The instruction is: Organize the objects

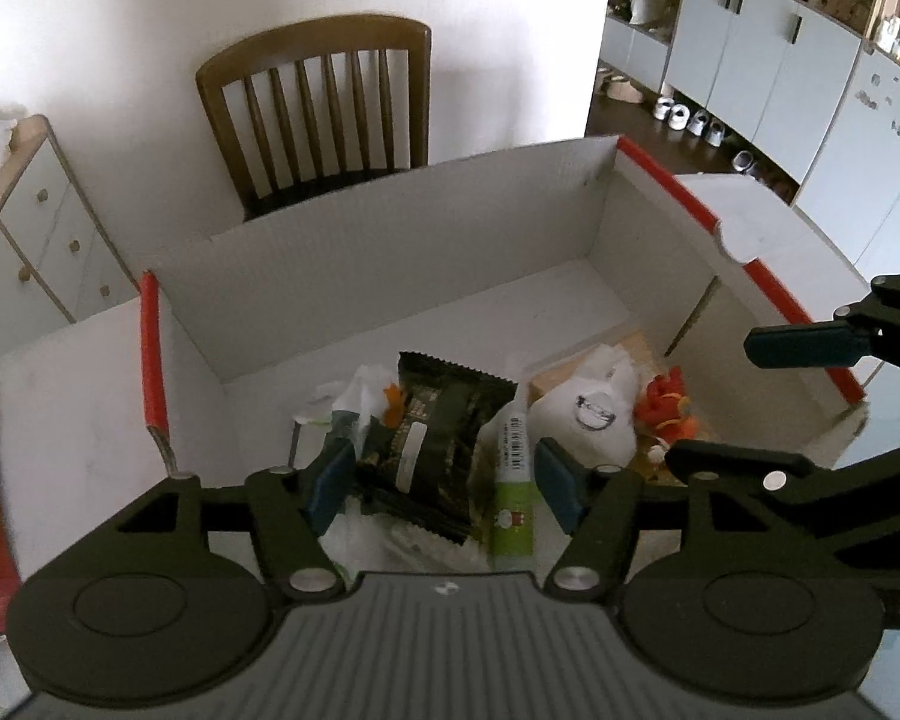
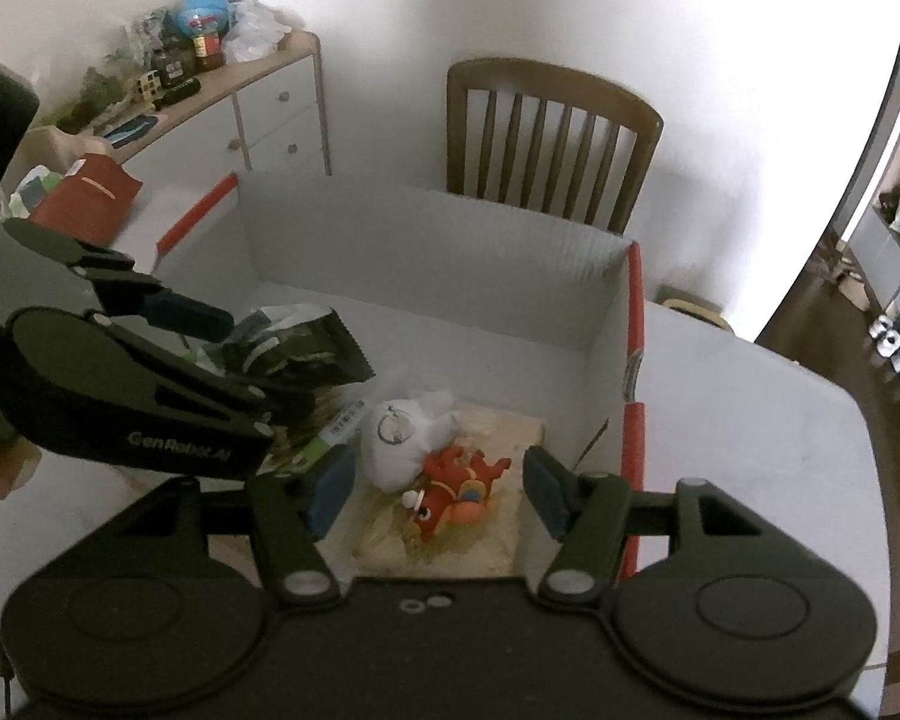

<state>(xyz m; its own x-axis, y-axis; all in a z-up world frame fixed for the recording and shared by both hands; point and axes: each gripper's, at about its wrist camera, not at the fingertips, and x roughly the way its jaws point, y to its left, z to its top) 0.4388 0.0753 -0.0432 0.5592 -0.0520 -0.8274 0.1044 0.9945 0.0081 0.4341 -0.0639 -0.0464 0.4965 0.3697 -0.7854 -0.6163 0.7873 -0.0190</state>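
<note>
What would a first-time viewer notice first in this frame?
A big white cardboard box with red edges fills both views, its near end holding a small heap. There a red-orange toy figure lies on a pale wooden board beside a white plush, with a dark snack packet and a green tube to their left.

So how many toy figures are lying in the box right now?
2: a white plush and a red toy touching it, both on the beige pad between the right gripper's open fingers. Others may be hidden.
</note>
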